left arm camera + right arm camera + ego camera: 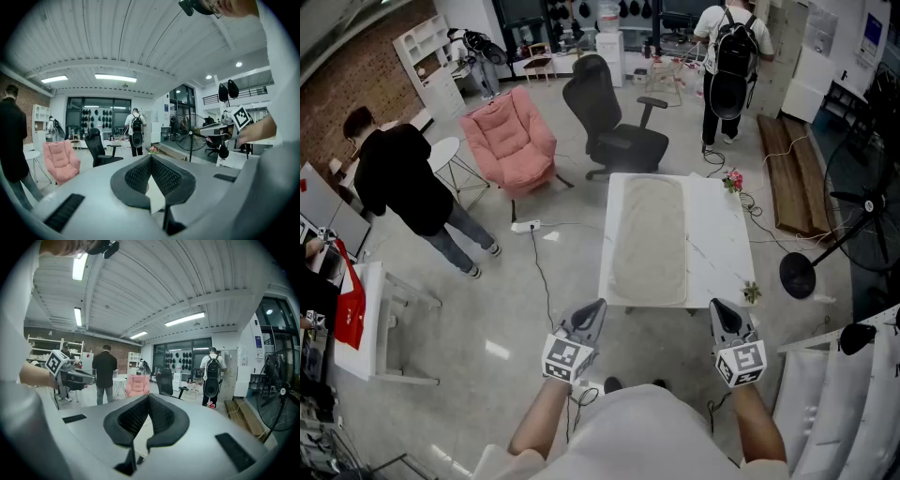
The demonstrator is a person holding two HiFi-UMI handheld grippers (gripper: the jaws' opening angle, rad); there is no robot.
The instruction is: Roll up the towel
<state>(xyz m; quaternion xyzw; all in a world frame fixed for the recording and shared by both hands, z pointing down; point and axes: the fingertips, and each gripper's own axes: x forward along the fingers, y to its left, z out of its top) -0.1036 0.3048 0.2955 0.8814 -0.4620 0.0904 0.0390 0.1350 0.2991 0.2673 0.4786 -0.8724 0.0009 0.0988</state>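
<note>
The long beige terry towel (pixel 650 239) lies spread flat on the white marble-patterned rectangular table (pixel 714 253). It sits directly ahead of the person, with its long axis running straight away from them and one short edge at the table's near rim. That lie is what the coming move turns on, since a roll would most likely begin at this near short edge and travel away along the length. The towel sits left of the table's middle, leaving a wider strip of bare top on its right. The left gripper (pixel 593 312) and the right gripper (pixel 721 312) are held just short of the near rim, pointing forward and slightly down, one toward each near corner. Neither touches cloth. Each gripper's own view shows its black ribbed jaws pressed together with nothing between them — both are empty, so they would have to open before taking hold. From the head view the left one looks a little closer to its corner, because the towel's left edge lies almost in line with it. The right one stands further outside the right edge, over bare table — though how high either hangs above the surface cannot be judged from here.
</note>
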